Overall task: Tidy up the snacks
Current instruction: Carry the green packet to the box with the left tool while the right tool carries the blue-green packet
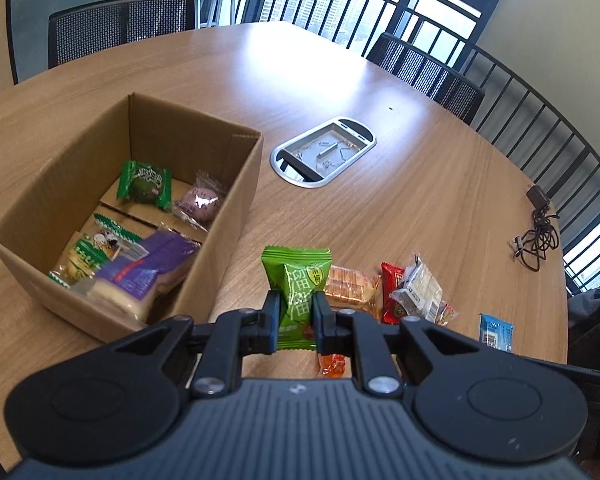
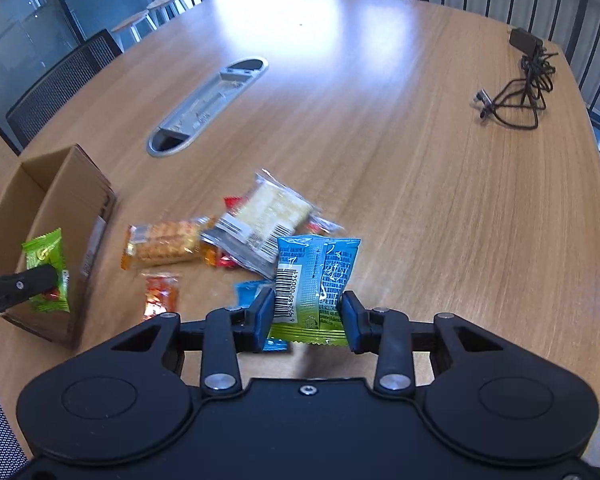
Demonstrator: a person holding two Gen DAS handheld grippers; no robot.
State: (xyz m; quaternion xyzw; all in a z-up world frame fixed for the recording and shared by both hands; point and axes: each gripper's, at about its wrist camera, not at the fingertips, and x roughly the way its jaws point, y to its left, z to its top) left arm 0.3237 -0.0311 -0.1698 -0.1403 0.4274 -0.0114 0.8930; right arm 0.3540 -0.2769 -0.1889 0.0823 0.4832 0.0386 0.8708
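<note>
place: office meeting room, probably | cues: round table [image 1: 420, 184] (cable hatch [image 1: 324, 152]), mesh chairs [image 1: 428, 68]

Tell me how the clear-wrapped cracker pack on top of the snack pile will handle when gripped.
The clear-wrapped cracker pack probably feels light and crinkly. Its glossy film looks slippery. The pale crackers inside could crack under a hard squeeze, and it lies tilted on other snacks, so it may slide.

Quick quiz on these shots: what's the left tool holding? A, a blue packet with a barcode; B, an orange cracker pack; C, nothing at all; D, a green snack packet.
D: in the left wrist view the left tool is pinched on the green snack packet, held beside the cardboard box; the blue barcode packet sits in the right tool instead.
</note>
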